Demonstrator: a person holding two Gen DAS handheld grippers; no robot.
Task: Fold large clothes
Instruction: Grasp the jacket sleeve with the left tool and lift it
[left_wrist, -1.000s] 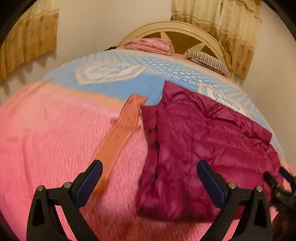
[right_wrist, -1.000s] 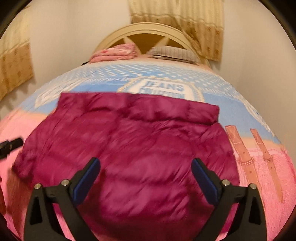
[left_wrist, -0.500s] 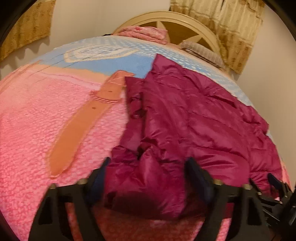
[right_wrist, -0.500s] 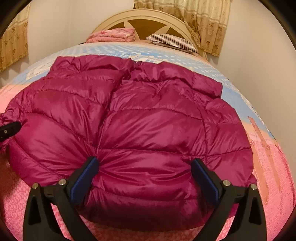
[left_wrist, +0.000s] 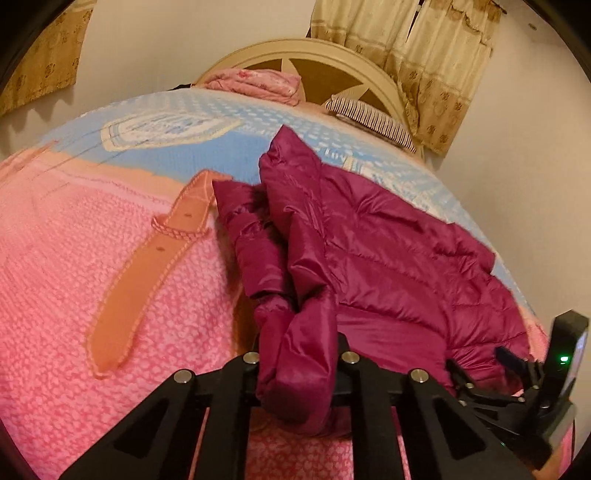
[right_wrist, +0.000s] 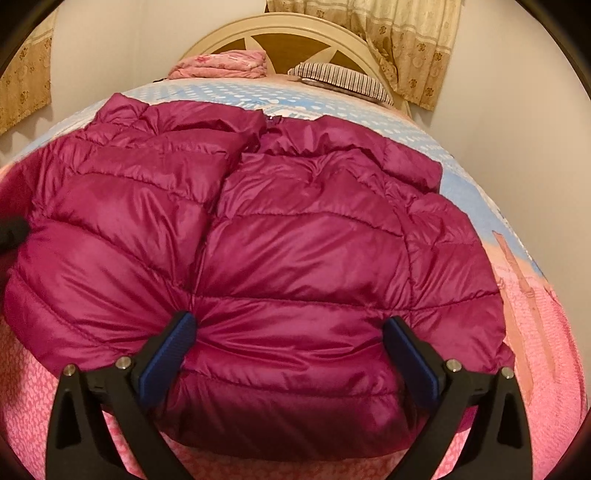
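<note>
Jacket (left_wrist: 388, 258) hem — pinched in left hand-held gripper (left_wrist: 299, 369); right hand-held gripper (right_wrist: 288, 354) apart, seemingly straddling hem.

Both wrist views look down the bed (left_wrist: 110, 258) toward the headboard (right_wrist: 295, 37), close over the jacket (right_wrist: 295, 240); the left one sits off its side edge.

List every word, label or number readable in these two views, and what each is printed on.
"Luv": my best reading of the partly hidden white lettering on the blue bedspread, beside the jacket.
Pale badge print on the bedspread: lettering too blurred to read.
Jacket, pillow, curtains, grippers: no text visible.
</note>
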